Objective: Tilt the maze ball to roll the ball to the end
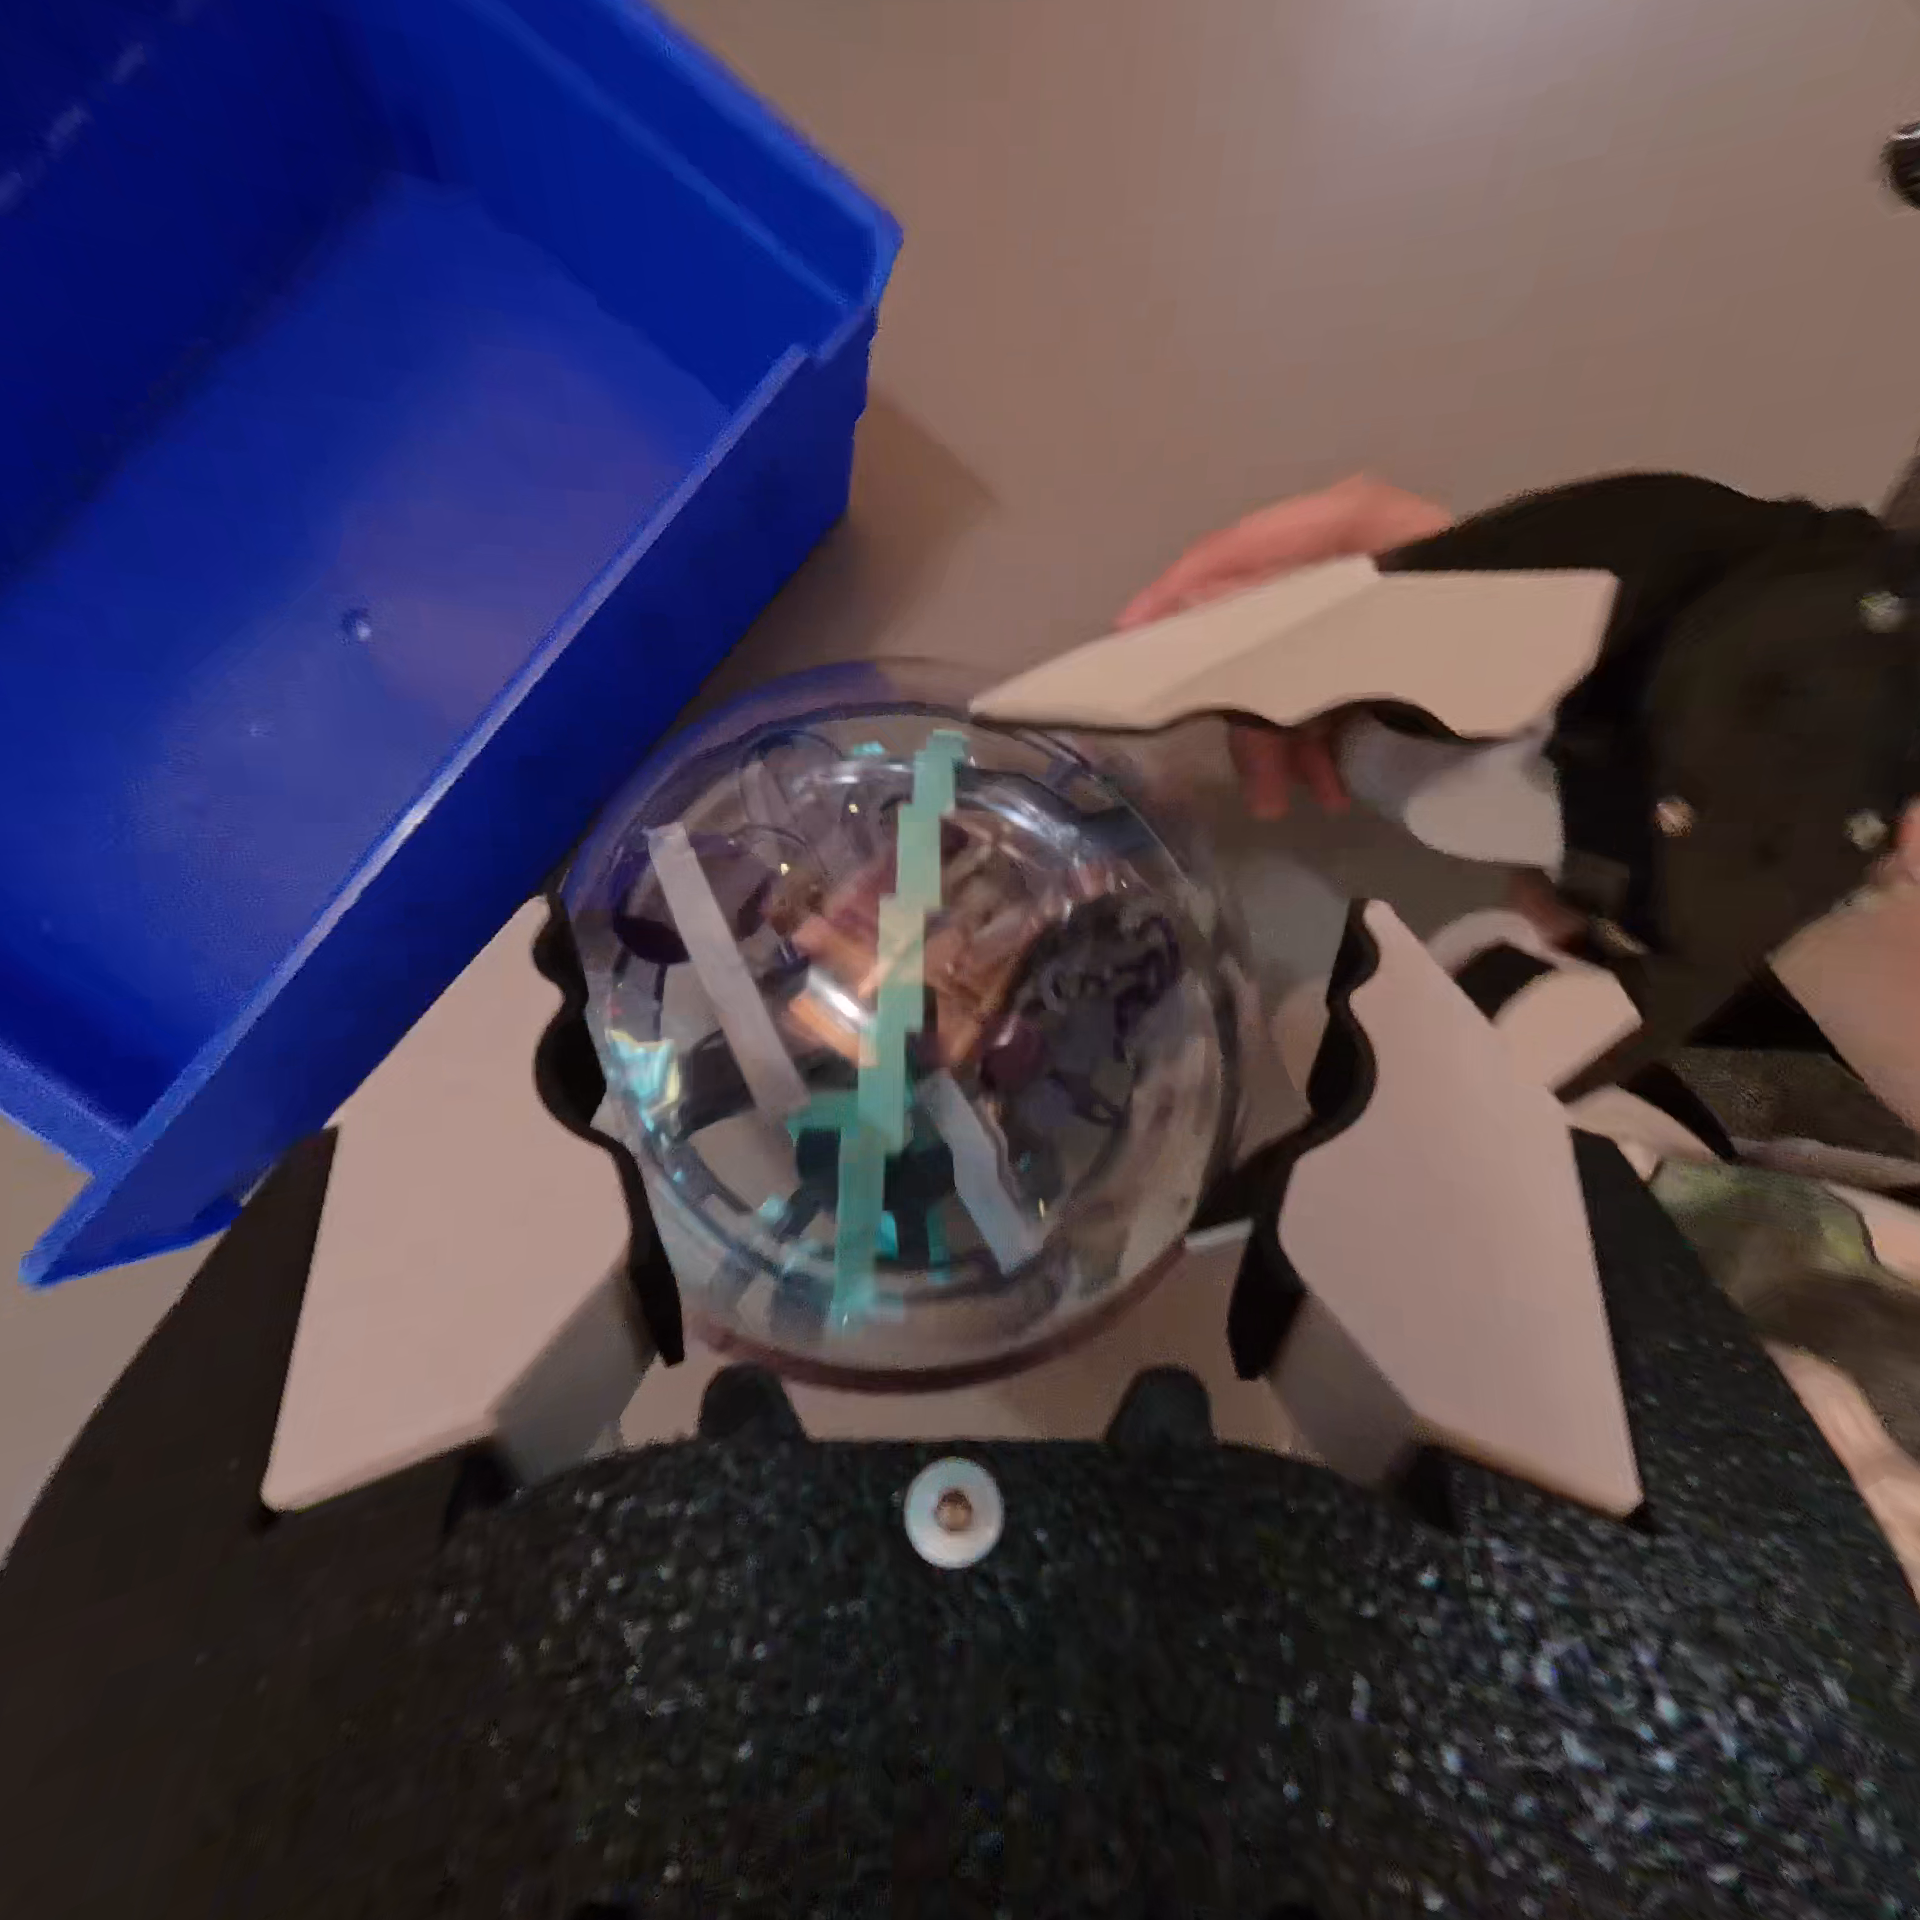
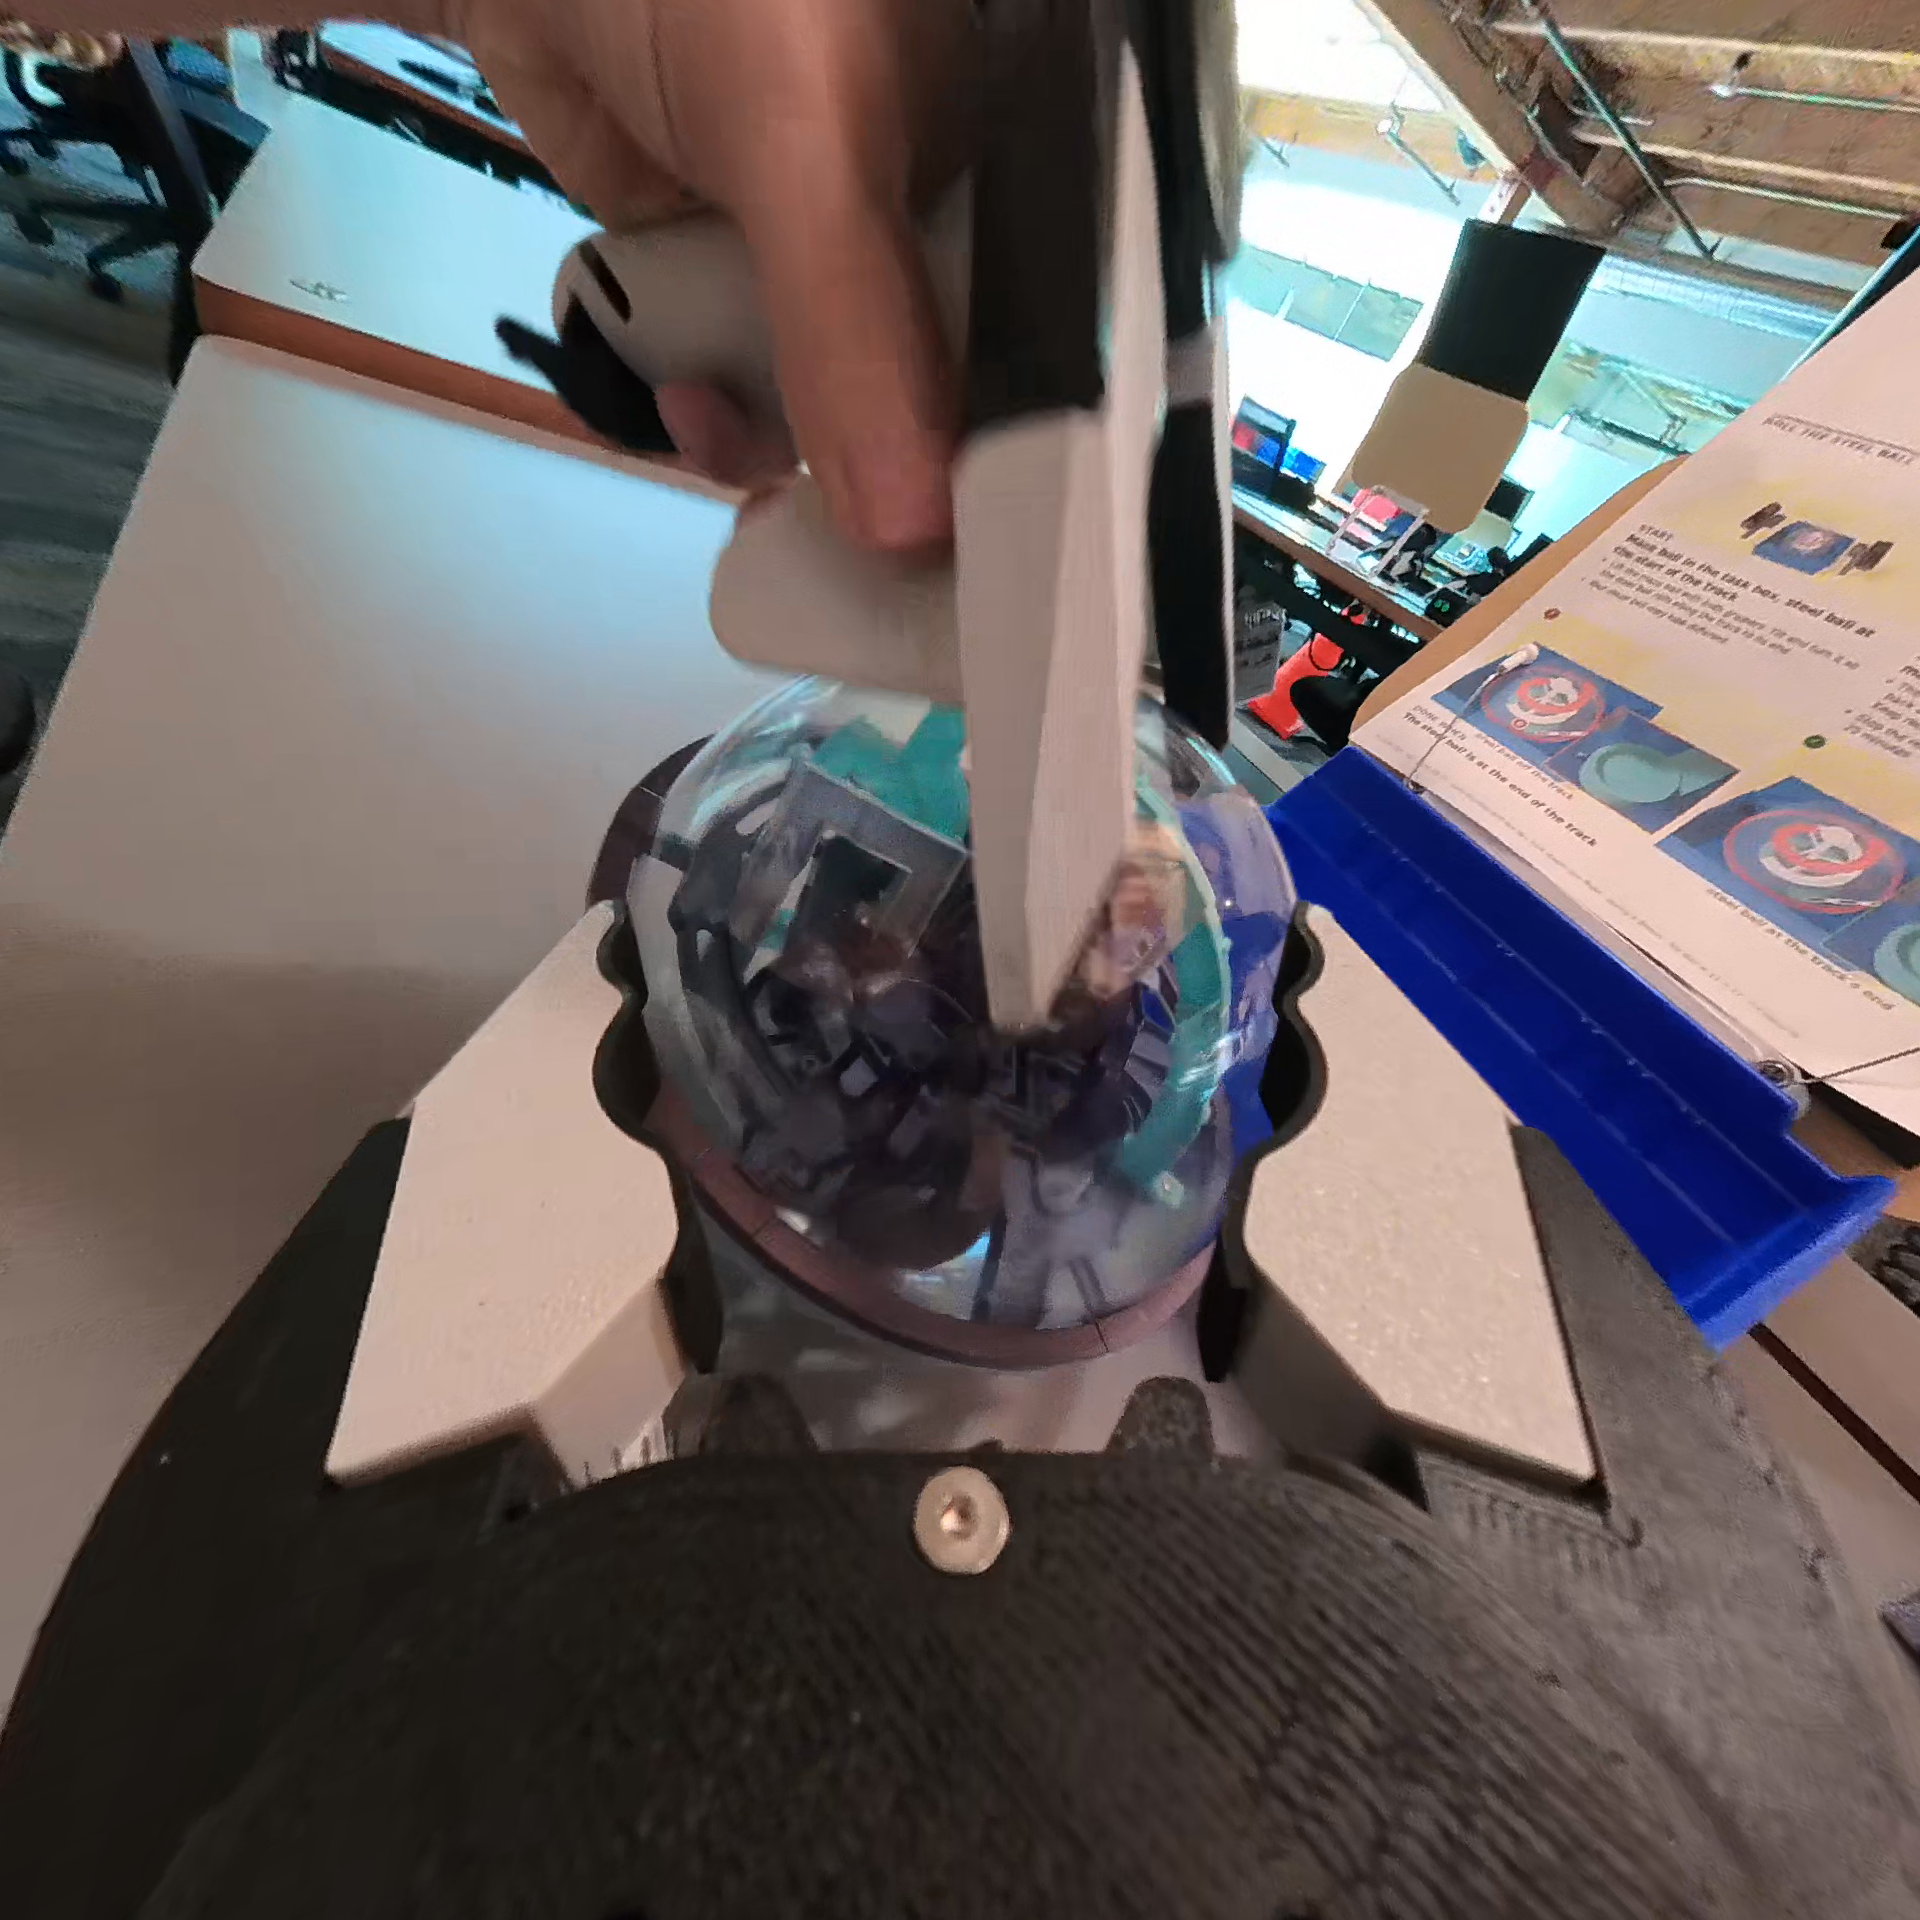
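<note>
The maze ball [image 1: 894,1039] is a clear sphere with teal, grey and purple tracks inside. In the left wrist view, my left gripper [image 1: 956,935] is shut on it, one finger on each side. A white finger of my right gripper [image 1: 1299,655] touches the ball's upper right. In the right wrist view, my right gripper [image 2: 956,935] is also shut on the maze ball [image 2: 831,1039]. A finger of my left gripper [image 2: 1049,779] crosses in front of the ball from above. I cannot make out the small ball inside in either view.
A blue bin [image 1: 416,623] stands just left of the ball on the beige table [image 1: 1247,260]; its rim also shows in the right wrist view [image 2: 1558,1039]. A printed instruction sheet [image 2: 1714,727] leans behind it. A hand [image 2: 779,208] holds the left gripper.
</note>
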The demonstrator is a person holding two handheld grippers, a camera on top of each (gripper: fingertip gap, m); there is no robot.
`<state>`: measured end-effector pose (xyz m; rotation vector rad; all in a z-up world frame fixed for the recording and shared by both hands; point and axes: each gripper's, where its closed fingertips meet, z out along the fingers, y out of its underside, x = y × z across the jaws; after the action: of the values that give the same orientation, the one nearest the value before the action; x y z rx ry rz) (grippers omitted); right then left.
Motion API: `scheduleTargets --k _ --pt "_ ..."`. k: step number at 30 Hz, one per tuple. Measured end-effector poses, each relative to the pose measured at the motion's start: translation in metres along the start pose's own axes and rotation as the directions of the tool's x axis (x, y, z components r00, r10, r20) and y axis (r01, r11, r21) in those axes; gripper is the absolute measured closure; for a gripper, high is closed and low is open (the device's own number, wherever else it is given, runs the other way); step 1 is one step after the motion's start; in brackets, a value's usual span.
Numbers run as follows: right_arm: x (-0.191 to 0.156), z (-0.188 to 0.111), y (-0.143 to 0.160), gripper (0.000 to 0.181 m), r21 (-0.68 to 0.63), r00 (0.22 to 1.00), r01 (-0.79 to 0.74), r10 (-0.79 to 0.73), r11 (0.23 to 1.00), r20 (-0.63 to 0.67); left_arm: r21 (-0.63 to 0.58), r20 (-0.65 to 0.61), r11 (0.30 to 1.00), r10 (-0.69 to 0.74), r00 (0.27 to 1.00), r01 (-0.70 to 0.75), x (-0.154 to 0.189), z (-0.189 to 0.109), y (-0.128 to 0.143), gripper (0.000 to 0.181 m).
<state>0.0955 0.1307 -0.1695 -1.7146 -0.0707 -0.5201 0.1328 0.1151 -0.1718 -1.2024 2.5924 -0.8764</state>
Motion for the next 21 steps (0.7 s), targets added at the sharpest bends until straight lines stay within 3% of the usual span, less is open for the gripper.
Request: scheduleTargets --k 3,6,9,13,16,21 --pt "0.004 -0.004 0.005 0.062 -0.031 1.000 0.003 -0.003 1.000 0.000 0.125 -0.048 0.980 0.164 0.985 -0.157 0.002 -0.026 0.008 0.044" --pt "0.007 -0.009 0.009 0.062 -0.043 0.999 -0.020 0.021 0.999 0.030 0.282 -0.071 0.903 0.358 0.931 -0.326 -0.001 -0.052 0.035 0.040" --pt "0.011 -0.012 0.012 0.062 -0.058 0.996 -0.040 0.044 0.998 0.076 0.399 -0.008 0.831 0.426 0.905 -0.387 -0.029 -0.057 0.061 0.038" --pt "0.015 -0.007 0.016 0.058 -0.076 0.983 -0.095 0.106 0.993 0.148 0.441 0.104 0.766 0.474 0.874 -0.468 -0.051 -0.030 0.065 0.038" --pt "0.013 -0.007 0.027 0.054 -0.118 0.974 -0.084 0.106 0.990 0.201 0.343 0.145 0.731 0.579 0.802 -0.590 -0.048 0.003 0.070 0.040" --pt "0.008 -0.005 0.030 0.042 -0.101 0.963 -0.094 0.116 0.990 0.243 0.375 0.026 0.752 0.577 0.817 -0.543 -0.027 0.032 0.067 0.026"
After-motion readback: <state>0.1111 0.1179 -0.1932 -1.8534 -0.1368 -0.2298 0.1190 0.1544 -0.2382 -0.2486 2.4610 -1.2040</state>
